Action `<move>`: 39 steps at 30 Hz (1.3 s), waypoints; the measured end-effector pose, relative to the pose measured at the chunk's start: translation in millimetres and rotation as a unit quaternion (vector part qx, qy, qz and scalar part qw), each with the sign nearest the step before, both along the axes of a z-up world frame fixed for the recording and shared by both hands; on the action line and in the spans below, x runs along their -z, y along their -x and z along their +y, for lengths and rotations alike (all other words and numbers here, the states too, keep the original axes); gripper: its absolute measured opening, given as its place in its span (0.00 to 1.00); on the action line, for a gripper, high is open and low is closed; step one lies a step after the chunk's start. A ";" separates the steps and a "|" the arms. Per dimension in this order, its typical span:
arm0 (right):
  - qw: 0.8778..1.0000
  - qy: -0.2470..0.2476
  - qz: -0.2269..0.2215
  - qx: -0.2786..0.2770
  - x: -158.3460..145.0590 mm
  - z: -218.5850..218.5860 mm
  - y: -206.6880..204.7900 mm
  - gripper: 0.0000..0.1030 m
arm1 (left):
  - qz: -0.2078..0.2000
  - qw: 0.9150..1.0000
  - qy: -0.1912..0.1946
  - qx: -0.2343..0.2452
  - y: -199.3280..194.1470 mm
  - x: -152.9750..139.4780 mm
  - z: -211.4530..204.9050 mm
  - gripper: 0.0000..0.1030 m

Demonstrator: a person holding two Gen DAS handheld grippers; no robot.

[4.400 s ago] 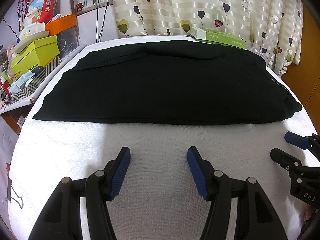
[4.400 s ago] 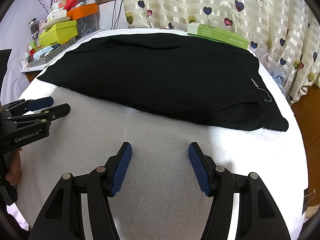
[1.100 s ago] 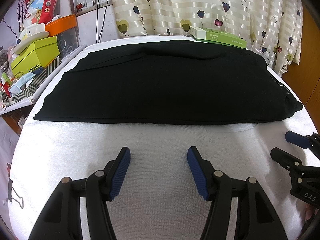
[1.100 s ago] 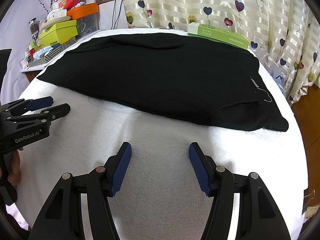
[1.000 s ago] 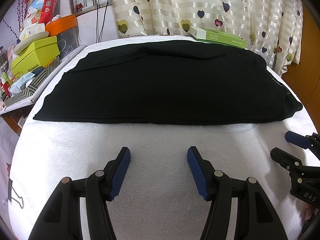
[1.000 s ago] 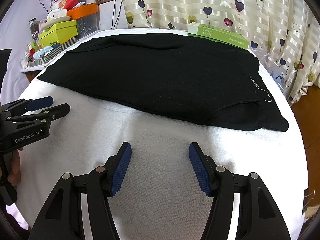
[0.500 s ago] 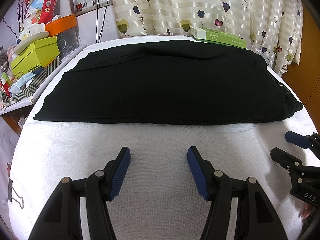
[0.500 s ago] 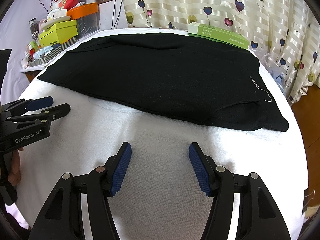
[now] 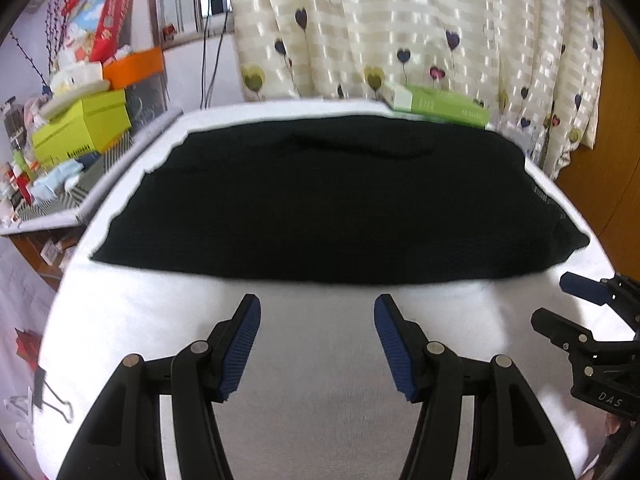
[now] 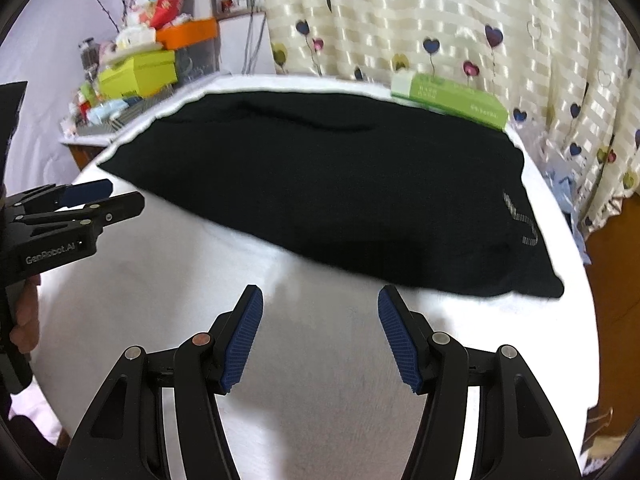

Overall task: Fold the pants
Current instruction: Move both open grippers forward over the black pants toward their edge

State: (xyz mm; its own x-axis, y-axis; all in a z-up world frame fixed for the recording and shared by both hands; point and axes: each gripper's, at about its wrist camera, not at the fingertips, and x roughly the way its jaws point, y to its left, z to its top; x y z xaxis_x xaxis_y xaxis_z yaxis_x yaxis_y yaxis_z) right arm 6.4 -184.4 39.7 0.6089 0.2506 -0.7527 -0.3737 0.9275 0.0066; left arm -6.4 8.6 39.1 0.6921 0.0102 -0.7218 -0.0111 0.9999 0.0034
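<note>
We see the black pants [image 9: 332, 200] spread flat across the white towel [image 9: 320, 360], just ahead of our left claw [image 9: 318, 344] and right claw [image 10: 320, 336], both spread wide, empty, over bare towel

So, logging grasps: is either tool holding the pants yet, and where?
Nothing held: left tool and right tool are open, short of the pants.
</note>
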 end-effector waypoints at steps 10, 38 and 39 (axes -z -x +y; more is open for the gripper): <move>0.999 -0.004 -0.043 -0.023 -39.6 10.1 -17.9 0.59 | -0.051 0.999 -0.016 0.005 -7.1 -41.8 0.6 0.60; 0.994 0.006 -0.019 -0.106 -29.0 3.2 -200.8 0.59 | -0.014 0.999 -0.023 0.031 -163.0 -26.1 58.9 0.60; 0.994 0.011 -0.020 -0.110 -28.7 2.6 -213.4 0.59 | -0.014 0.999 -0.028 0.034 -173.2 -26.8 61.3 0.60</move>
State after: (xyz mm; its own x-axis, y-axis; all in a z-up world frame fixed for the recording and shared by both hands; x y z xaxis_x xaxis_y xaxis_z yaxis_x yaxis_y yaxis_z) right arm 219.8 -181.8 68.4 0.5708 0.3644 -0.7357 -0.5675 0.8227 -0.0328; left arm 166.9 69.9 65.8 0.7123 0.0023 -0.7018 0.0554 0.9967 0.0594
